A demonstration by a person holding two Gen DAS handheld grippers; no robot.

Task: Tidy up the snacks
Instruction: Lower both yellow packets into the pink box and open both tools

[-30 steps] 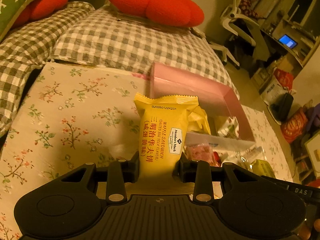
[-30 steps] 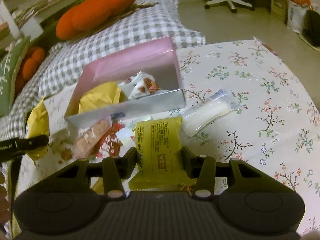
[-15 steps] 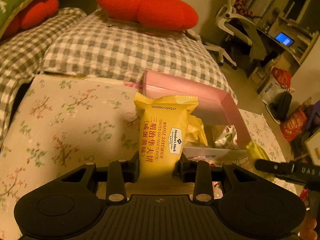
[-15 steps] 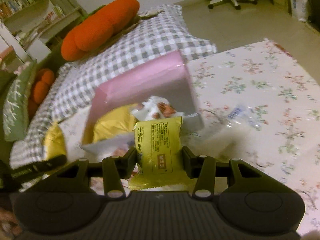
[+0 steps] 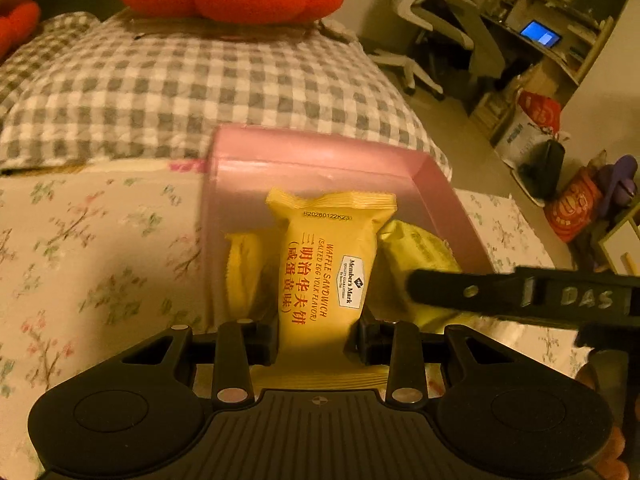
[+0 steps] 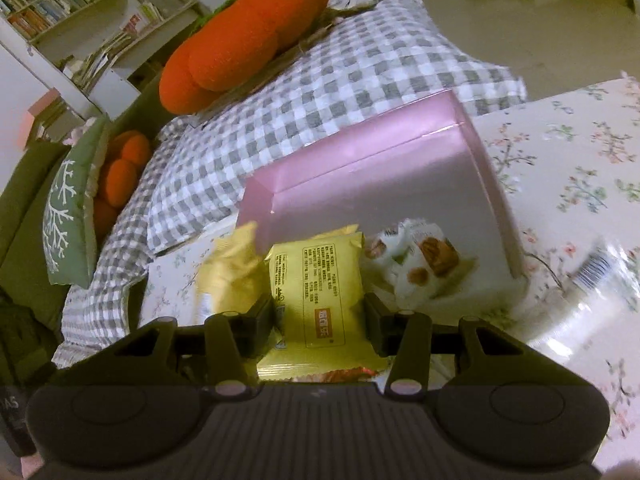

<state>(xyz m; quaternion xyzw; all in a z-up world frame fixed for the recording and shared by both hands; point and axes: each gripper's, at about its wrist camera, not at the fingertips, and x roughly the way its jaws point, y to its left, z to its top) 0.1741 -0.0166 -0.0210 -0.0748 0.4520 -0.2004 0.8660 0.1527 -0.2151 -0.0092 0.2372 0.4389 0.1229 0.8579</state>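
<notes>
Floral cloth [image 5: 80, 264], glossy pink box [image 5: 320, 160], crinkled packets

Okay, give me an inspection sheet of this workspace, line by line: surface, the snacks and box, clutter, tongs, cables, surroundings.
Surface: floral cloth, bare beside the box.
Job's things: pink box open, holding a white snack pack and yellow packs.
Clutter: clear plastic packet loose on the cloth, blurred.
Tongs: left tongs shut on a yellow waffle sandwich pack in front of the box; right tongs shut on a gold snack pack, back side up.
Cables: nothing seen.
Surroundings: checked bedding, orange cushion, green cushion, bookshelf, office chair, lit screen.
</notes>
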